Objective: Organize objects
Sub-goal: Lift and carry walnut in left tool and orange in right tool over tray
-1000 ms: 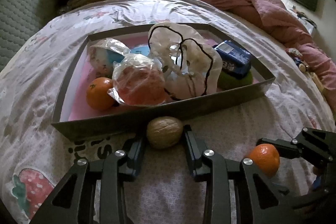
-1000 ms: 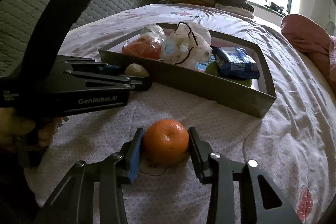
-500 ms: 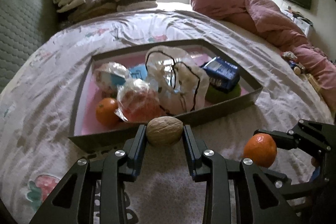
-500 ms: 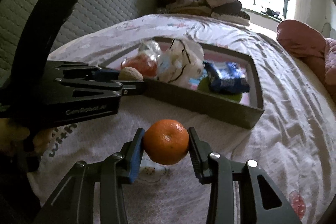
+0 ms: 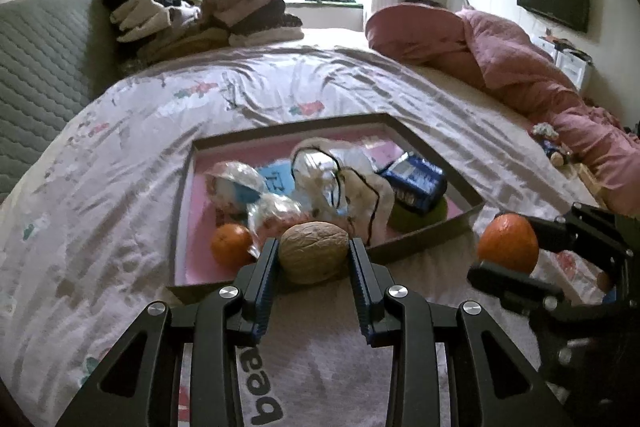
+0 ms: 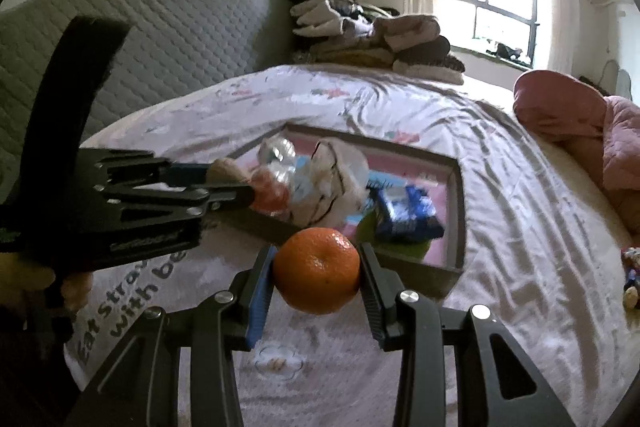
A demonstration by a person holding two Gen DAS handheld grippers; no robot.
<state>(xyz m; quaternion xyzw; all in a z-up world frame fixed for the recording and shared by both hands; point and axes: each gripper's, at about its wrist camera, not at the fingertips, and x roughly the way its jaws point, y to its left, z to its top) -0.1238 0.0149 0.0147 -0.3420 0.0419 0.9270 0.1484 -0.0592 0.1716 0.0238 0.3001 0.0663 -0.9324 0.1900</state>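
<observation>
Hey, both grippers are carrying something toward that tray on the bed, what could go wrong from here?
1. The tray is already crowded with a plastic bag, a wrapped bundle and a blue packet, so a dropped item may land on them and roll off.
2. The walnut in the left gripper and the mandarin in the right gripper are round and held only at their sides; either might slip.
3. The two grippers are close together and may collide.
</observation>
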